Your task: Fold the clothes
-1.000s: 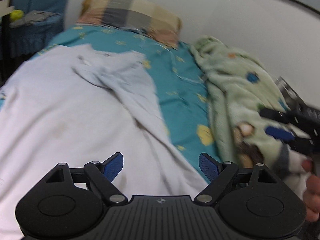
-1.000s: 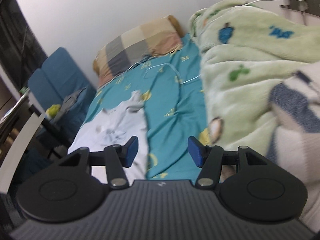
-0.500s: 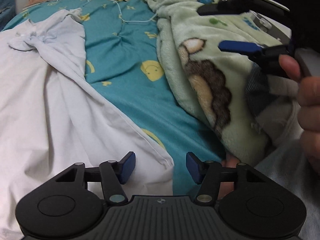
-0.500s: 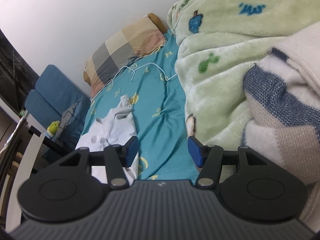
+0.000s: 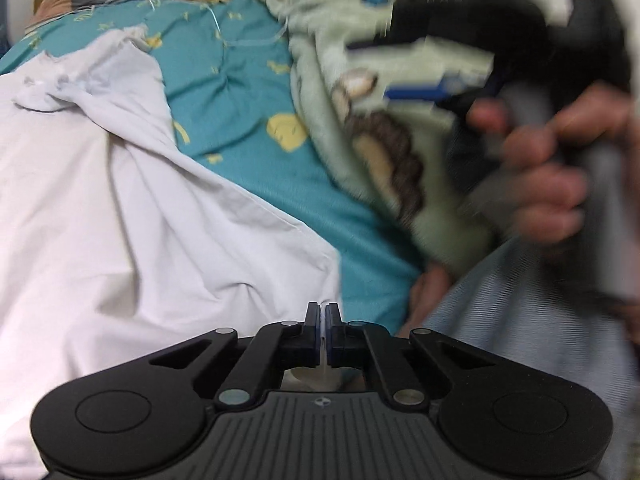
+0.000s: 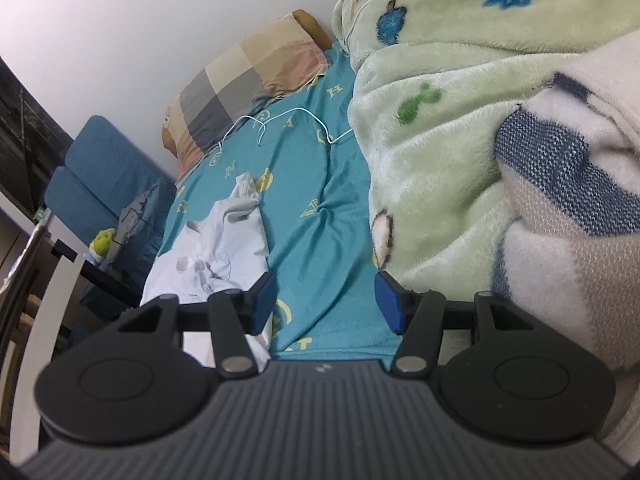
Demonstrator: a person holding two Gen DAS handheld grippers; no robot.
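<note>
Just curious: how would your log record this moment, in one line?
left tool: shut on white shirt hem | right tool: open, above bed sheet

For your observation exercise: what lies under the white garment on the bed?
The teal bedsheet shows beside the white garment and seems to continue beneath it; anything else underneath is covered.

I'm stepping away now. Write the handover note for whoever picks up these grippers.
Left gripper: shut on the near corner of the white garment.
Right gripper: open, empty, above the teal sheet, beside the green blanket.
Garment lies crumpled and spread on the sheet's left side.
Done: corner pinched only; no fold visible.
Left: probably grip a second corner with the right gripper, flatten, fold.
</note>
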